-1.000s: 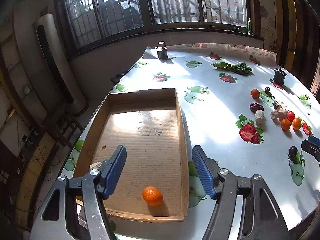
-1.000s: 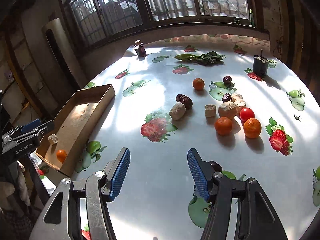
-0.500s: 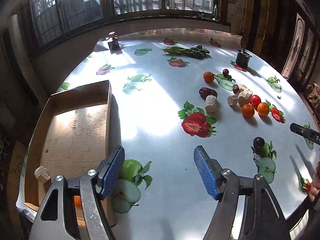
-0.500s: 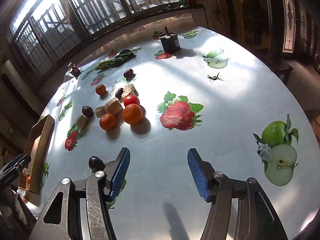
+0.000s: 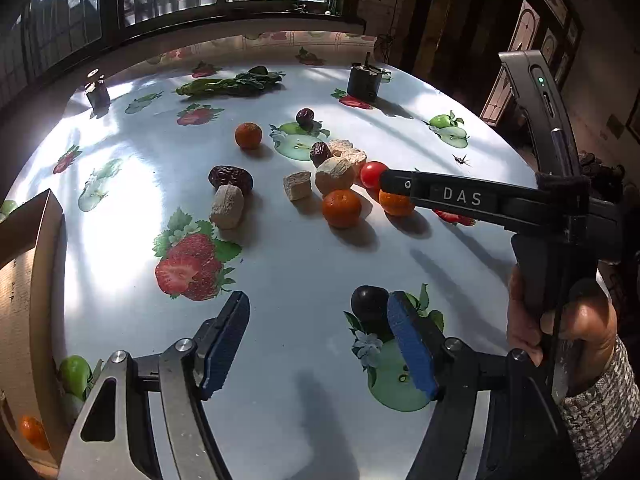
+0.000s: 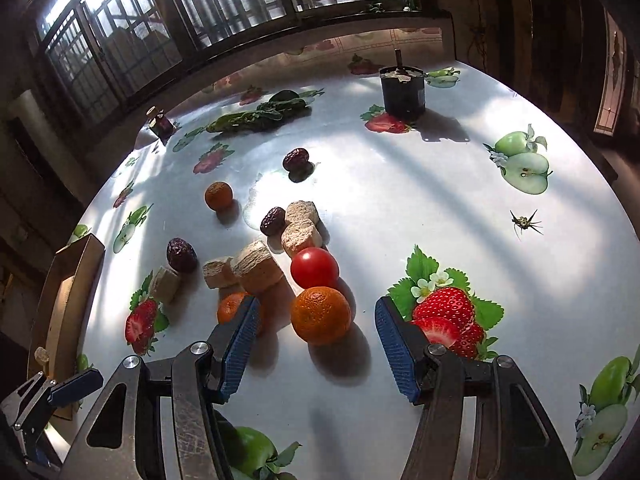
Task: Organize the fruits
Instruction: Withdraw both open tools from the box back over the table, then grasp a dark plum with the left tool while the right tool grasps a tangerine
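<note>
**Two Grippers Over the Fruit Table**

We hold a gripper in each hand above a round table (image 5: 304, 264) with fruit pictures on its cloth.

Our left gripper (image 5: 318, 340) has its fingers apart, with nothing between them. A small dark fruit (image 5: 368, 300) sits on the table right by the right finger, at about 1 o'clock from the gripper. We cannot tell if they touch. At 9 o'clock, the cardboard box (image 5: 44, 240) stands at the table's edge, with an orange (image 5: 34, 432) in its near corner.

Our right gripper (image 6: 316, 344) is open too, and grips nothing. A big orange (image 6: 320, 314) lies on the table near the gap between its fingers, a bit closer to the left one. A red tomato (image 6: 314, 267) sits just behind it, at 12 o'clock. A smaller orange (image 6: 231, 307) peeks out behind the left finger, at 10 o'clock.

Further up, toward 11 o'clock, we see pale chunks (image 6: 256, 266), dark dates (image 6: 182, 254) and one more orange (image 6: 218, 195). A black cup (image 6: 402, 90) stands far off at 12 o'clock, and green leaves (image 6: 260, 114) lie near the window side.
</note>
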A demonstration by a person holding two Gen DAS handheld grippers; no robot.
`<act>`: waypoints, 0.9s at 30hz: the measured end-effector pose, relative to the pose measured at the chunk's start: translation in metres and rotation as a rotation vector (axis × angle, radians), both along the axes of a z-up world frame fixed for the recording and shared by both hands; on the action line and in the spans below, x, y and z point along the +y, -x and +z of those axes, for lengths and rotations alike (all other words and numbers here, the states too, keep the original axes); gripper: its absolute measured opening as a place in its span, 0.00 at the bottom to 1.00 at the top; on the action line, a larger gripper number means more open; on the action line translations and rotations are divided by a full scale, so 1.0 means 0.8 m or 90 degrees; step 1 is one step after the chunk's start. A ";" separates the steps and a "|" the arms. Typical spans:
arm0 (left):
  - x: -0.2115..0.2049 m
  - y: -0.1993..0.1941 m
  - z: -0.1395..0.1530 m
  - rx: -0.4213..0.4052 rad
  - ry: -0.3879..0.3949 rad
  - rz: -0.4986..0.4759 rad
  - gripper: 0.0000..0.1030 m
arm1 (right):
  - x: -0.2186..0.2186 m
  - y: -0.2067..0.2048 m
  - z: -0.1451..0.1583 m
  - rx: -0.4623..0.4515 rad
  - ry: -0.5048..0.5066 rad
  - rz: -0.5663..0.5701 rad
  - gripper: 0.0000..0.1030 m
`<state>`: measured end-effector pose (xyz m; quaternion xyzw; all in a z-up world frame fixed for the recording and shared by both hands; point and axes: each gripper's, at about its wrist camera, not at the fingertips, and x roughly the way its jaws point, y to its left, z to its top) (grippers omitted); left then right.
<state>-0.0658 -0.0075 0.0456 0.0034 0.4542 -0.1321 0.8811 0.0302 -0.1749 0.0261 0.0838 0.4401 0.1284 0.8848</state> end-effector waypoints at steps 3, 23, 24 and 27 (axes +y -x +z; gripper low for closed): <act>-0.013 -0.010 -0.015 0.017 0.000 -0.012 0.69 | 0.002 -0.002 -0.007 -0.004 -0.003 0.006 0.61; -0.046 -0.018 -0.041 0.001 -0.015 -0.049 0.23 | 0.009 -0.011 -0.024 0.008 0.029 0.016 0.44; -0.046 -0.018 -0.041 0.004 -0.009 -0.049 0.23 | 0.010 -0.010 -0.024 0.007 0.025 0.018 0.43; -0.046 -0.018 -0.040 0.005 -0.008 -0.045 0.22 | 0.016 -0.007 -0.023 0.000 0.035 0.024 0.36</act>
